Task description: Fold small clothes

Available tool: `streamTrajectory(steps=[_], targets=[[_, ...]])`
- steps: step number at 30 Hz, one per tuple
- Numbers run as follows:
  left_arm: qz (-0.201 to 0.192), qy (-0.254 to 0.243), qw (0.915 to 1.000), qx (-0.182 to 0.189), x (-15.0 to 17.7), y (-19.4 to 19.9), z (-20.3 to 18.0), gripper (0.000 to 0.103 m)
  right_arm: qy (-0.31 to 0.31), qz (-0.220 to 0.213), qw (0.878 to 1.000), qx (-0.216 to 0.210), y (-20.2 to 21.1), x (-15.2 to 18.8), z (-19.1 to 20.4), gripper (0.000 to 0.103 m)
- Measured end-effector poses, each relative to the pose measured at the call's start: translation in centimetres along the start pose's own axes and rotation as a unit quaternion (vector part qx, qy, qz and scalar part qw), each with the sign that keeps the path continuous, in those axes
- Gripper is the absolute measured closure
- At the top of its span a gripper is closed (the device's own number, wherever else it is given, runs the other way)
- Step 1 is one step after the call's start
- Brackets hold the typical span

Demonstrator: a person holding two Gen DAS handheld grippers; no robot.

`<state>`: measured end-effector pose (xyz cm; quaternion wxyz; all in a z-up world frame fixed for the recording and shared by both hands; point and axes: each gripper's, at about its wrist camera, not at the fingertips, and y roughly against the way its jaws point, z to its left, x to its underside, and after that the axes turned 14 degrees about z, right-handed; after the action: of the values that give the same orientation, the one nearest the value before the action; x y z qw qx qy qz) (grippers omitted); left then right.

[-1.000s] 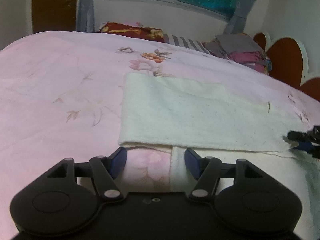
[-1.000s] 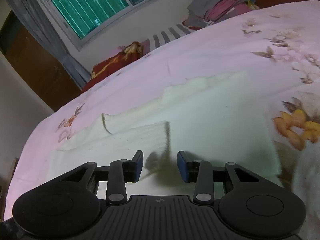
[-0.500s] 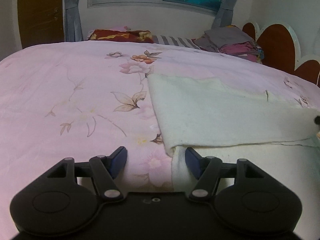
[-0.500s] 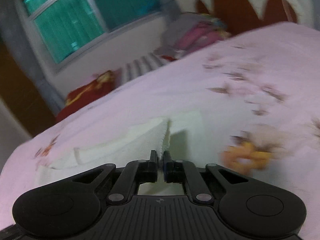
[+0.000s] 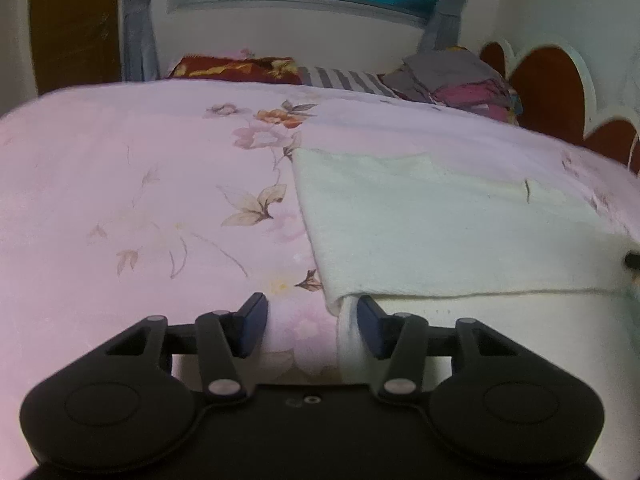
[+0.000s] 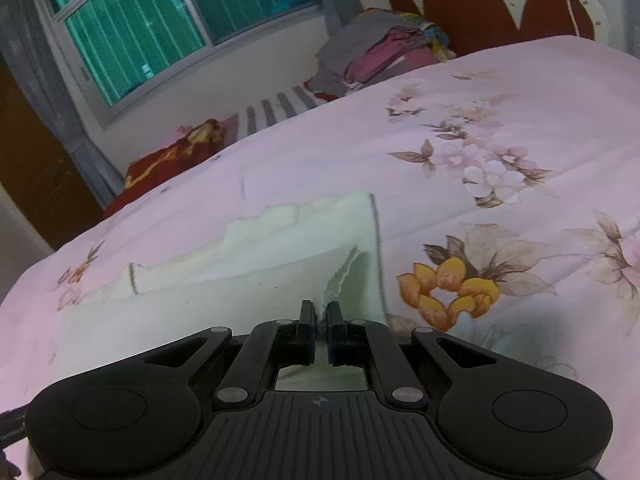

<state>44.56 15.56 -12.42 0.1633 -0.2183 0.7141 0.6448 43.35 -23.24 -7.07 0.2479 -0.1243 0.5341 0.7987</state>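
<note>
Two grippers are set at the near edge of the bed, where a pale cream cloth is spread on the pink floral sheet, a folded-over layer lying across the part nearer the headboard side. On the left, the left gripper is seen with its jaws closing around the cloth's near left corner; the folded edge stands between the blue pads, just beside the right-hand one, but it is not yet pressed, so nothing is held there. Further right, the right gripper is clenched on the cloth's near right corner, a frayed tuft being pinched and lifted a little off the sheet. A pile of other clothes is left at the far edge, by the headboard. The risk is judged to lie on the left: the layers there could be missed or only the upper one caught, and the sheet itself could be nipped with them. If the corners were then raised unevenly, the fold would be skewed and the thin pinch on the right could be pulled free
</note>
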Motion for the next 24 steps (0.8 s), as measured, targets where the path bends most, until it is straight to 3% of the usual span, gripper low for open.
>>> streamTrajectory(steps=[4,7,9,12,19,22,24], targets=[[-0.002,0.024,0.9997,0.01,0.1,-0.1,0.5,0.054,0.005,0.004,1.0,-0.004,-0.2,0.2,0.4,0.098],[0.003,0.019,0.9998,0.004,-0.1,-0.2,0.3,0.054,-0.004,-0.023,1.0,0.021,0.5,0.2,-0.1,0.098],[0.003,0.022,0.9997,0.007,-0.1,-0.2,0.4,0.054,-0.025,-0.013,0.999,0.017,0.3,0.2,-1.0,0.098],[0.004,0.025,0.9996,0.011,-0.1,-0.2,0.6,0.054,-0.008,0.0,1.0,0.014,0.0,0.4,-1.1,0.098],[0.009,0.024,0.9996,0.014,-0.3,-0.2,0.8,0.054,-0.001,-0.008,1.0,0.008,-0.1,0.1,-1.0,0.098],[0.013,0.019,0.9996,0.013,-0.4,-0.2,0.7,0.053,-0.002,0.029,0.999,0.018,-1.7,0.0,-1.5,0.098],[0.005,0.03,0.9992,0.026,-0.3,0.8,1.1,0.049,0.0,0.026,0.999,0.025,-1.1,-0.2,-1.5,0.097]])
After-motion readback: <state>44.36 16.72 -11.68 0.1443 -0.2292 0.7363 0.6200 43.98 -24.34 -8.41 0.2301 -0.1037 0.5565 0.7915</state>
